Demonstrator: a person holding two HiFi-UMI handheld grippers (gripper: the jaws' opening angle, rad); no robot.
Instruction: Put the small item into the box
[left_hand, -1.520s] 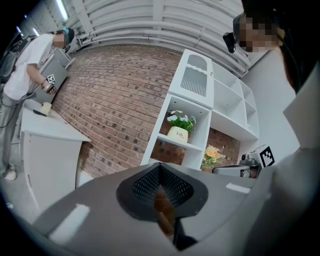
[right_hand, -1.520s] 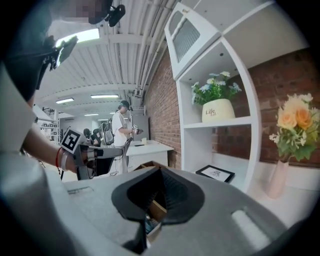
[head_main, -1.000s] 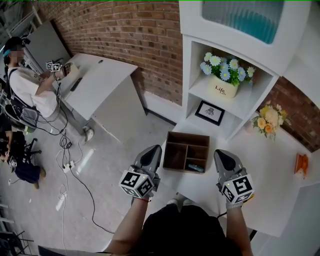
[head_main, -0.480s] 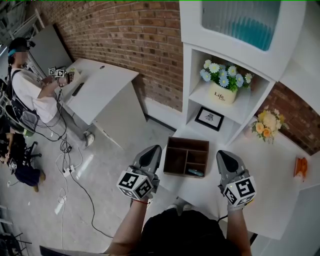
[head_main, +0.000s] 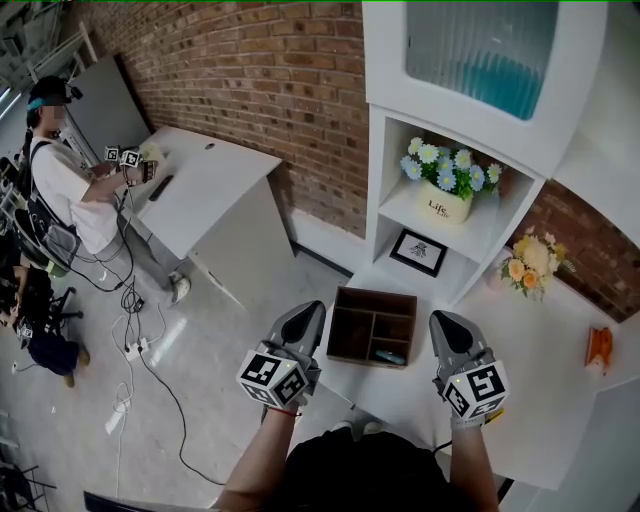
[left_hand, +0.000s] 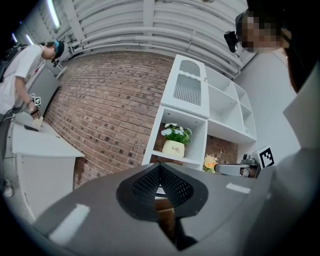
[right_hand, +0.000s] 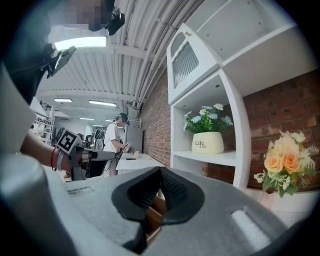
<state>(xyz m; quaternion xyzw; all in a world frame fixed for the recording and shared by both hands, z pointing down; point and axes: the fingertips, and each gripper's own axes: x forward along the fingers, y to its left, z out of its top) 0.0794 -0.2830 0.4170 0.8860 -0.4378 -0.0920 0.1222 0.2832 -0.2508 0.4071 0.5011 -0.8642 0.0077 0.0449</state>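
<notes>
Wooden box (head_main: 352, 310) on white table (head_main: 540, 390), in front of the white shelf unit (head_main: 395, 150); small dark item (head_main: 390, 356) lies in the box's near-right compartment. Left gripper (head_main: 309, 312) just left of the box's near corner, jaws together, nothing between them; right gripper (head_main: 441, 321) just right of the box, jaws likewise pressed together and empty. On the shelves: potted blue-white flowers (head_main: 447, 185), framed picture (head_main: 418, 252); peach bouquet (head_main: 528, 266) right of the unit; orange object (head_main: 598, 346) at far right. Far left: person (head_main: 62, 186) at a white desk (head_main: 205, 185); cables (head_main: 135, 345) on the floor.
</notes>
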